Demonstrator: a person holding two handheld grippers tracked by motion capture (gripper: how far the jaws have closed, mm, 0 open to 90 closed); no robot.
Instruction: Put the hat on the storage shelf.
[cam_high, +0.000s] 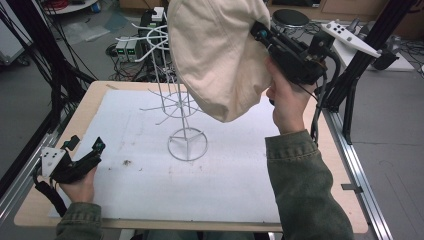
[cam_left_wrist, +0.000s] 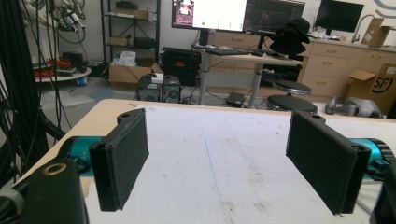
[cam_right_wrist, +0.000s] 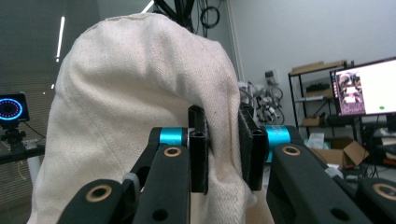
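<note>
The cloth hat (cam_high: 220, 55) is held aloft over the wire rack (cam_high: 181, 107), pinched at its edge by the right tongs (cam_right_wrist: 223, 149), seemingly for hanging there, while the left tongs (cam_left_wrist: 224, 163) are kept wide apart and empty low over the tabletop (cam_high: 165, 170).

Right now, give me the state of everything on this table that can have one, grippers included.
Cream fabric hat: lifted, held over the rack's top.
Right gripper: shut on the hat's fabric.
Left gripper: open, holding nothing, low over the table.
White wire rack: upright, its arms bare.
</note>
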